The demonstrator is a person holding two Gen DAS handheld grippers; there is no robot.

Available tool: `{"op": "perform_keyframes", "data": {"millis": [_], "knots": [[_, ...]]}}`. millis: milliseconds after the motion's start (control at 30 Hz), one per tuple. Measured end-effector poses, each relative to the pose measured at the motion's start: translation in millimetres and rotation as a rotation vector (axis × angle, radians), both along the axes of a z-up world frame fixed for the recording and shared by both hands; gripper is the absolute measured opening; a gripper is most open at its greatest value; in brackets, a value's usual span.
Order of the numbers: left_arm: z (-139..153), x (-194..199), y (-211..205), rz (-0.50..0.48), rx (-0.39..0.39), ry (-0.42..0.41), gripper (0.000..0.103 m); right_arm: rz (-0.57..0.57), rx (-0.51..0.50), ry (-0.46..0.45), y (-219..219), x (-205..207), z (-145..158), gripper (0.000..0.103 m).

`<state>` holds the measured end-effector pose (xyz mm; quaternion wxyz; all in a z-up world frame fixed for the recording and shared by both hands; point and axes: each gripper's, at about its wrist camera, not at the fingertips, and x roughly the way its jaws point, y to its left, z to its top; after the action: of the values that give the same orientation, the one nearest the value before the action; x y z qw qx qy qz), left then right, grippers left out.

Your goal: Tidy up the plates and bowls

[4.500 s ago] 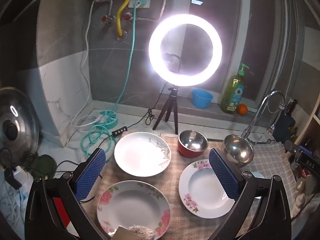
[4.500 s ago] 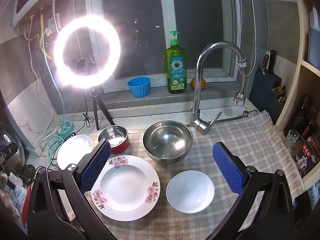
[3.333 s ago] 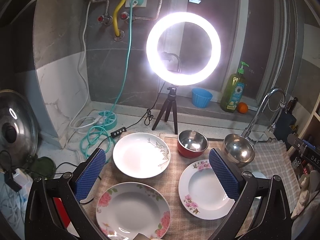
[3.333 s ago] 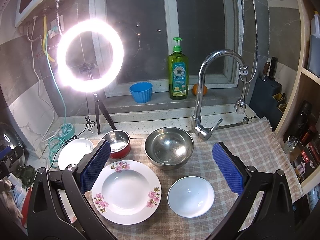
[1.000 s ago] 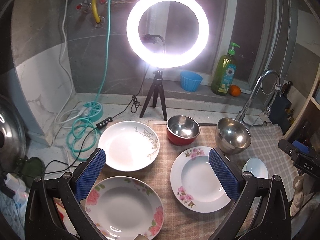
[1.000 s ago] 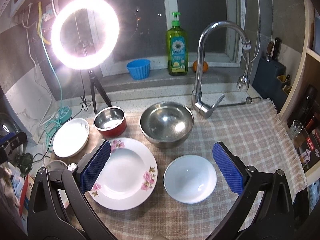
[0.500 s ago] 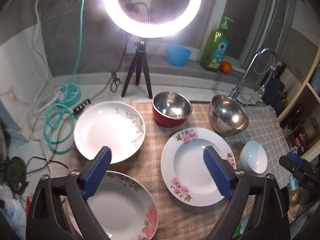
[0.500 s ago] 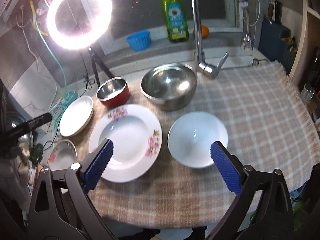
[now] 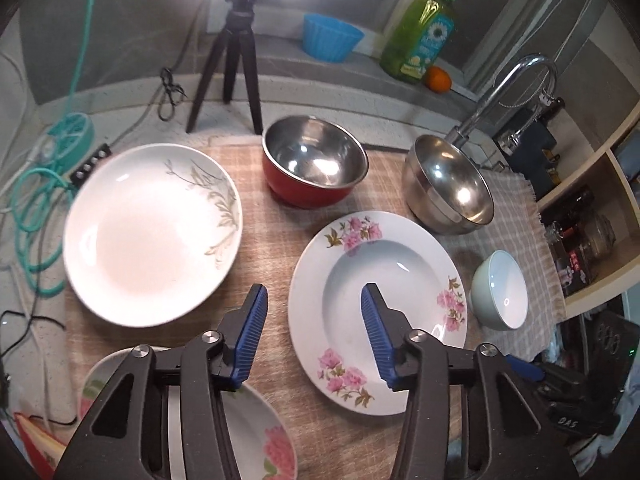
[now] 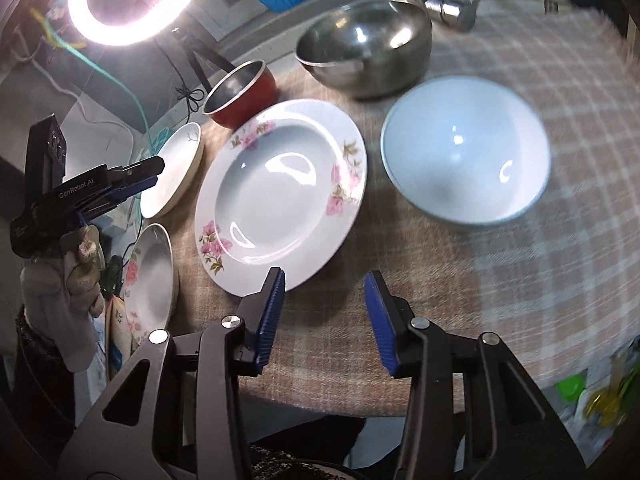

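**On the counter: empty dishes, two tools closing on nothing**

Across a checked woven cloth (image 9: 276,236) on the counter sit the dishes, all empty. Centre is a glossy round soup plate (image 9: 376,300) with pink flowers on its wide rim. Left of it lies a white plate (image 9: 148,236) with a grey-green leaf sprig; nearest the camera is another pink-flowered plate (image 9: 256,440), partly hidden. Behind stand a red bowl (image 9: 314,164) with a shiny steel lining and a larger all-steel bowl (image 9: 450,184), both mirror-bright. A small pale bowl (image 10: 466,152), smooth and glazed, sits right of the soup plate.

On the sill, a ribbed blue cup (image 9: 332,38), a green soap bottle (image 9: 424,32) with a daisy label, its words too small to read, and an orange (image 9: 438,79).

The left tool (image 9: 312,332) hovers over the soup plate's near-left rim, its ribbed blue pads closing, nothing pinched. The right tool (image 10: 324,316) hangs above bare cloth just beside that plate, also closing, gripping nothing. Seen from the right wrist, the left tool's body reads "GenRobot.AI".
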<state>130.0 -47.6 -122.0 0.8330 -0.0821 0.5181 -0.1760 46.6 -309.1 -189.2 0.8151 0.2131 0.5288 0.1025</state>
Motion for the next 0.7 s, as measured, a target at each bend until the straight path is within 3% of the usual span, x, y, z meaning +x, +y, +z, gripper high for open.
{"op": "perform_keyframes", "data": {"millis": [233, 433, 700], "knots": [[-17.9, 26.1, -18.9, -0.081, 0.039, 0.048, 0.034, -0.052, 0.118, 0.058, -12.3, 13.5, -25.0, 0.04], [-32.2, 47.9, -21.7, -0.092, 0.048, 0.084, 0.027, -0.057, 0.124, 0.074, -12.0, 21.9, -29.3, 0.026], [-45.1, 64.7, -26.6, -0.116, 0.051, 0.117, 0.025, -0.054, 0.125, 0.081, -11.9, 30.1, -33.5, 0.024]]}}
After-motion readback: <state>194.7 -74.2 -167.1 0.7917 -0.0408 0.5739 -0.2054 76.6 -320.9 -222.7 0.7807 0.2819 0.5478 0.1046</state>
